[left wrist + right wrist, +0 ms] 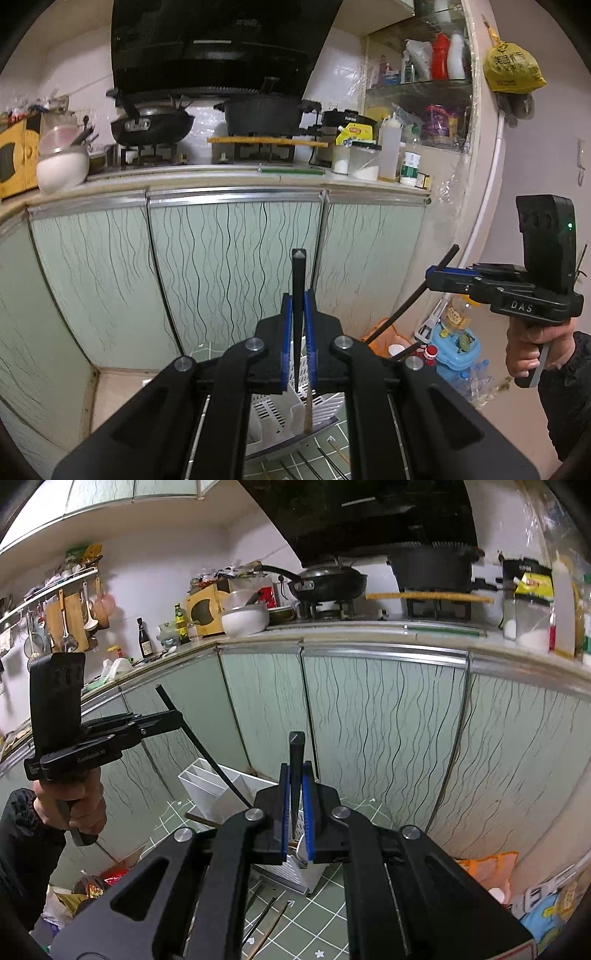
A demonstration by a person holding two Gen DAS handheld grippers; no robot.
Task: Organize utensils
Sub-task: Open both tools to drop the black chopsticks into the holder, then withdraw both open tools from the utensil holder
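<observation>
Both grippers are clenching black chopsticks: the left gripper (298, 321) one chopstick (297, 295), the right gripper (296, 797) another black chopstick (296, 775), above the white utensil holder (218, 794) sitting on green tiled matting (325, 915) before pale-green cabinets (229, 258).

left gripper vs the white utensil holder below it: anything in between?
Only its own load. The left gripper is shut on a black chopstick whose lower end hangs just over the white utensil holder; the left wrist view shows nothing else between.

Green cabinets (229, 258), white-tiled wall (343, 66)
</observation>
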